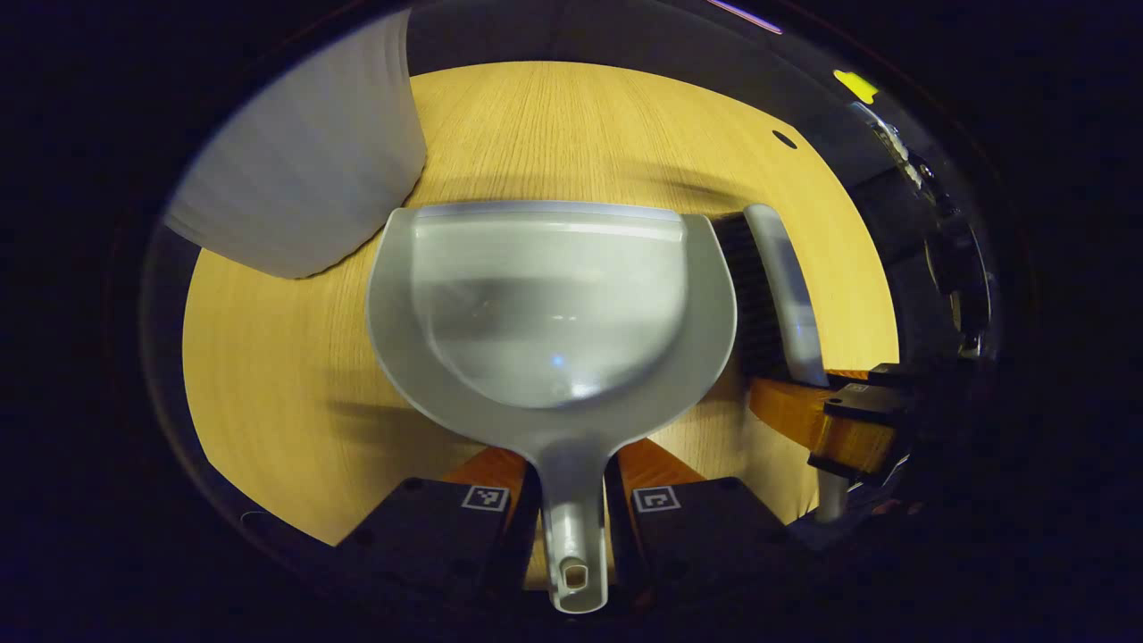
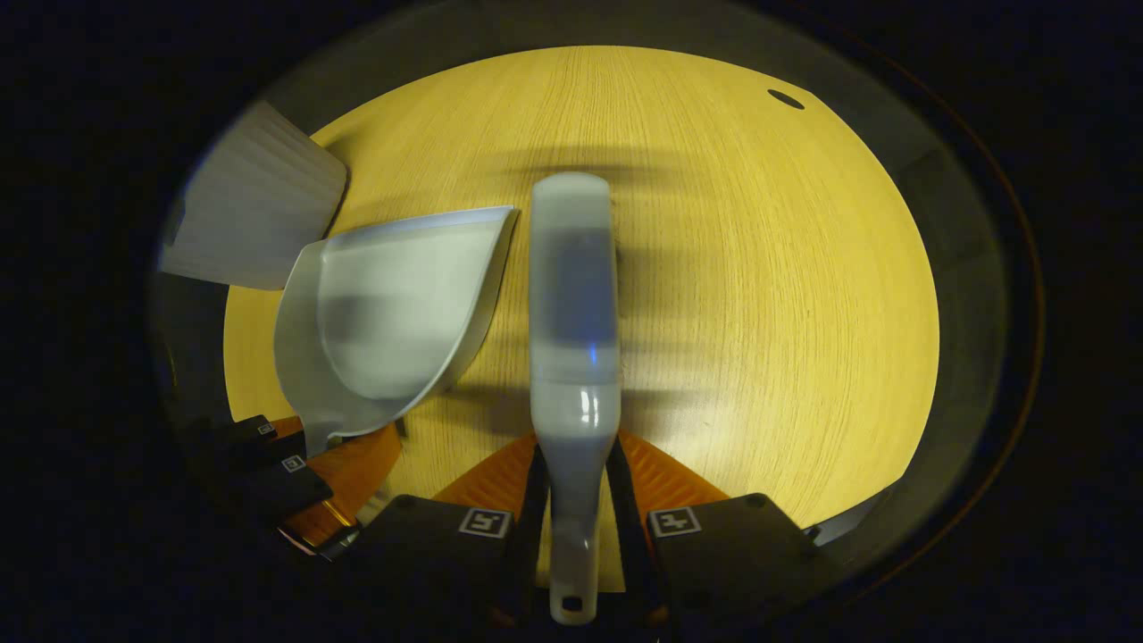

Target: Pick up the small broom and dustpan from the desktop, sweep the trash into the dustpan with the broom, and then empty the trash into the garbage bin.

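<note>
In the left gripper view a grey dustpan point(image 1: 554, 304) fills the middle, its handle pinched between my left gripper point(image 1: 574, 496). Its pan looks bare inside. To its right stands the small grey broom point(image 1: 786, 295) with dark bristles, held by the right gripper point(image 1: 835, 420). In the right gripper view the broom point(image 2: 573, 304) runs straight ahead, its handle clamped in my right gripper point(image 2: 574, 500). The dustpan point(image 2: 393, 313) lies to its left, held by the left gripper point(image 2: 308, 473). No trash is seen on the wooden desktop point(image 2: 759, 295).
A pale ribbed garbage bin point(image 1: 304, 170) stands at the far left of the desktop point(image 1: 268, 357), just beyond the dustpan; it is the bin point(image 2: 250, 214) in the right gripper view too. A small dark hole point(image 2: 786, 98) sits in the desktop's far right.
</note>
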